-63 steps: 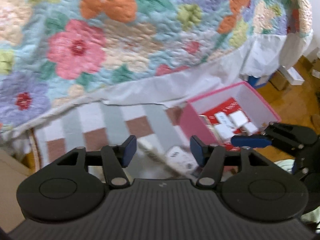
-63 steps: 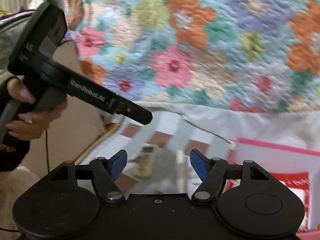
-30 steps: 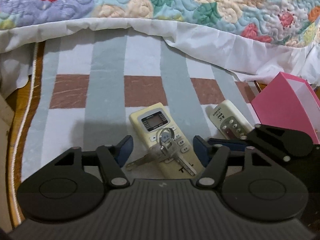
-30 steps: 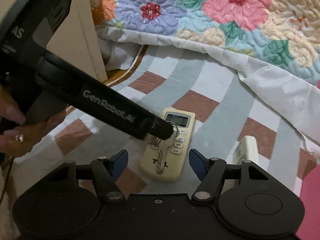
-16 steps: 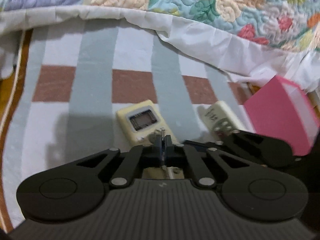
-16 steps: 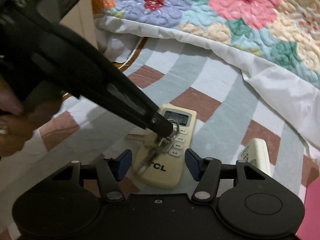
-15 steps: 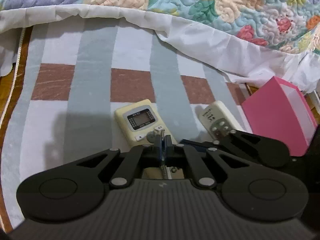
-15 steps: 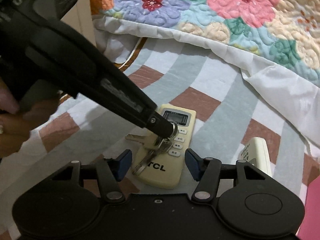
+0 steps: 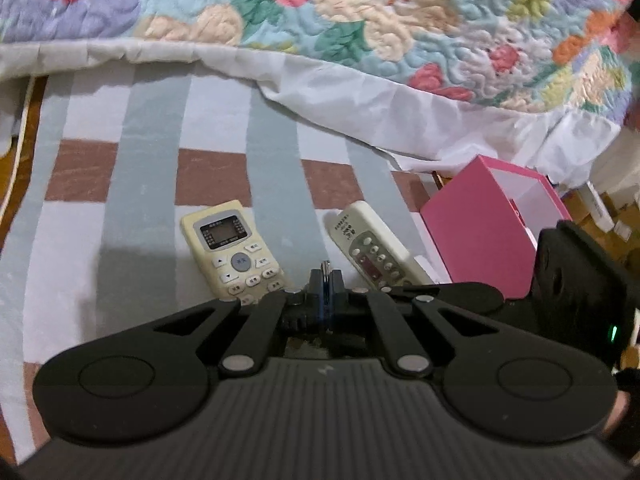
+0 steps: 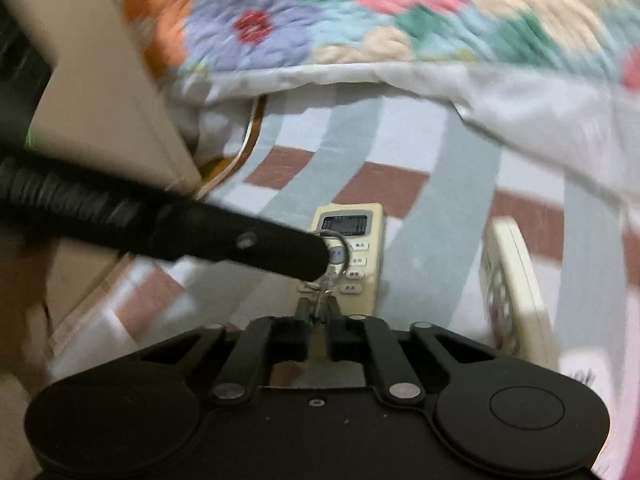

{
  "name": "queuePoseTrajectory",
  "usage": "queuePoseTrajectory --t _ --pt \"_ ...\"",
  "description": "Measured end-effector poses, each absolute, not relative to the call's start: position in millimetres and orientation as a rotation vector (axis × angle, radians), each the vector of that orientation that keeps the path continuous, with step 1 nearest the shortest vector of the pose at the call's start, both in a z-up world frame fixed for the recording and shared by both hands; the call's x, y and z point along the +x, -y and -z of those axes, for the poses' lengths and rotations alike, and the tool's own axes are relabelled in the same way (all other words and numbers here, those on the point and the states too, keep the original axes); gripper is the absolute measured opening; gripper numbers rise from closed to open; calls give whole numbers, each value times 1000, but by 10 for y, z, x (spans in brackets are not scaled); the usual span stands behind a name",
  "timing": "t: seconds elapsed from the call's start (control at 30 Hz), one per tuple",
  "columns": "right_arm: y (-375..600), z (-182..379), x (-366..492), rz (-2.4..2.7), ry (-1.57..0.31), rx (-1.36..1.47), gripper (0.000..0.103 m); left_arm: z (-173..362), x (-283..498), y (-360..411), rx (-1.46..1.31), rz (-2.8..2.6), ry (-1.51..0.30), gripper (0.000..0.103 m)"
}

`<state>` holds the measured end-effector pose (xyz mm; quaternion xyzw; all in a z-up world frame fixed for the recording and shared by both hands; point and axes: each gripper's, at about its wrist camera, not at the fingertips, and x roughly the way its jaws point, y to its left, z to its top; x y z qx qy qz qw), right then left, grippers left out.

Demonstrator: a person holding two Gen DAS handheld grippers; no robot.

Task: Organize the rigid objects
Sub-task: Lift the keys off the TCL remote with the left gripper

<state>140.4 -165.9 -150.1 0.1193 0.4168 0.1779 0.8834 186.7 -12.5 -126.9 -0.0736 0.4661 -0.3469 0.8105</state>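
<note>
Both tongs have just closed on the keys (image 10: 326,280) — left gripper (image 9: 325,280) on the ring, right gripper (image 10: 319,312) on the blades; the keys are lifted off the remote (image 9: 234,250), ready for the pink box (image 9: 480,236).

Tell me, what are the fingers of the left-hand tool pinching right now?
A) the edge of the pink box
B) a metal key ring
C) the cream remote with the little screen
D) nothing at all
B: in the left wrist view the left gripper has its fingers shut on the key ring, whose metal loop pokes up between them, while the cream remote lies free on the rug and the pink box stands untouched.
</note>
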Motion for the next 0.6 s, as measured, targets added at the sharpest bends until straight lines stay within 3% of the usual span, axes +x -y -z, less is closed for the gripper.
queuePoseTrajectory --t 0.6 --pt "1934 1103 788 -332 -852 250 7 986 1202 346 -217 746 -1003 1"
